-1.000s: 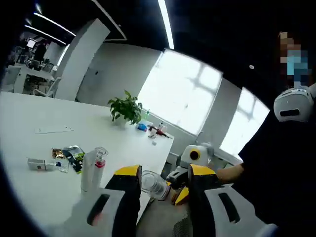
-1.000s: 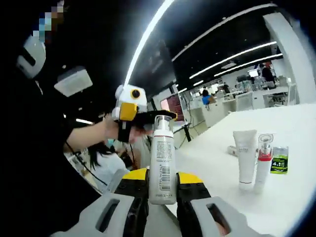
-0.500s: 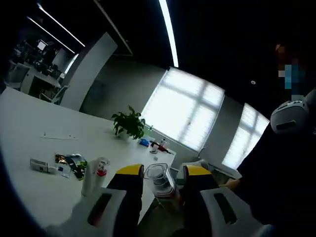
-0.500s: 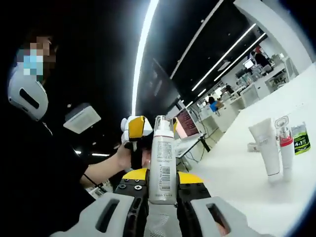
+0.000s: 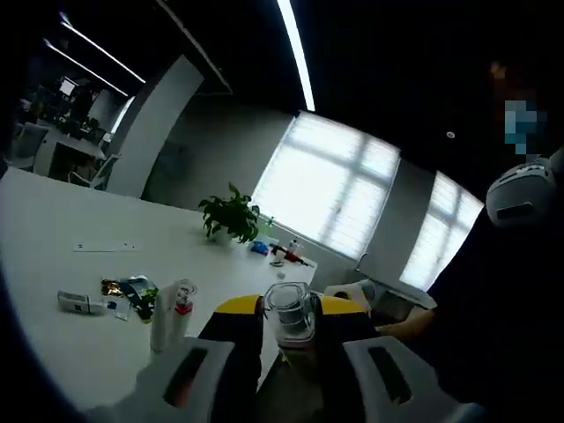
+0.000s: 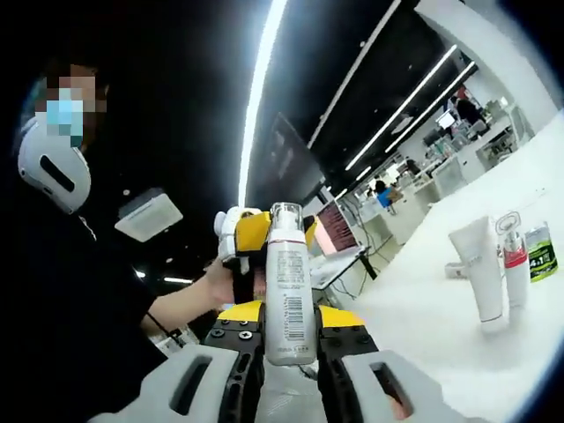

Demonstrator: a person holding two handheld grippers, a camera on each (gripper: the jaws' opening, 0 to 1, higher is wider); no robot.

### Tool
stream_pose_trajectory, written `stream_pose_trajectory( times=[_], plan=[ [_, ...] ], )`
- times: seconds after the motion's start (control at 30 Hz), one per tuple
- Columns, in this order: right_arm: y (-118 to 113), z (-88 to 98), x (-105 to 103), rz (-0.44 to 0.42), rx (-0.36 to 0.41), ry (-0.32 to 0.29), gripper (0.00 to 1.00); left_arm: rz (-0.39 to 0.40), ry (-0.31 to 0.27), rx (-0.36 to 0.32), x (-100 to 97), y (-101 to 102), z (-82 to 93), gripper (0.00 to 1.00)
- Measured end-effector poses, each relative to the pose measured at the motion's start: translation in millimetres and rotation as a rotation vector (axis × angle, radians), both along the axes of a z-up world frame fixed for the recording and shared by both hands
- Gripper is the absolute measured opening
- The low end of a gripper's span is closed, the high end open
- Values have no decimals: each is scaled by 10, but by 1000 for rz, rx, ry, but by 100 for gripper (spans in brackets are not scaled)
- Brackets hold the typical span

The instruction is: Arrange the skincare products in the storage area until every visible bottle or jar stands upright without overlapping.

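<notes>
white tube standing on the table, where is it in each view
Left gripper view: the white tube stands lower left, just left of the red-collared pump bottle.
Right gripper view: it stands at the right, cap down on the white table.
Shared landmark: that pump bottle beside it.

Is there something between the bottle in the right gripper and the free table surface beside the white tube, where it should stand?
Nothing visible blocks that way. The bottle is held above the table edge by the right gripper. The left gripper is at its clear cap, on the side away from the white tube.
</notes>
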State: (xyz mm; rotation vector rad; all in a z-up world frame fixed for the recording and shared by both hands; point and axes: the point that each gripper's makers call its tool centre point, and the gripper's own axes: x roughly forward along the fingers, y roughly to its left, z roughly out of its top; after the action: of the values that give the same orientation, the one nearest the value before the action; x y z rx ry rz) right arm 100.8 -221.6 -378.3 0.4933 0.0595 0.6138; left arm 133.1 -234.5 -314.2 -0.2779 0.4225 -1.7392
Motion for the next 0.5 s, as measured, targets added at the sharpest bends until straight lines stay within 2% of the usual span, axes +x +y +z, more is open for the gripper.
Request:
stream_pose_trajectory(
  times=[0.03,0.07,0.1,0.17,0.2,0.23,0.33,0.4,0.5],
  plan=[
    [-19,-32,17,-16,-38,0,15,4,-19,6,2,-4,-5,19],
    [-39,-98,49,-40,-109,11,17,-9,-54,19,-56,-24,-19,19],
    [-37,-131,64,-39,-123,30,18,-17,-67,28,-87,-33,-28,18],
    [-5,-167,80,-17,-129,51,18,-17,-137,40,-114,-70,-47,18],
    [-1,-206,93,-21,-162,63,17,-22,-157,45,-131,-80,-54,17],
    [-6,-223,106,-23,-180,64,17,-26,-211,59,-135,-101,-78,17],
    [17,-250,124,-23,-202,70,26,-33,-301,97,-127,-129,-139,17],
    [1,-268,131,-32,-202,78,30,-45,-310,95,-135,-131,-154,17],
    [-46,-325,125,-43,-225,94,31,-47,-325,92,-89,-123,-189,17]
  ],
)
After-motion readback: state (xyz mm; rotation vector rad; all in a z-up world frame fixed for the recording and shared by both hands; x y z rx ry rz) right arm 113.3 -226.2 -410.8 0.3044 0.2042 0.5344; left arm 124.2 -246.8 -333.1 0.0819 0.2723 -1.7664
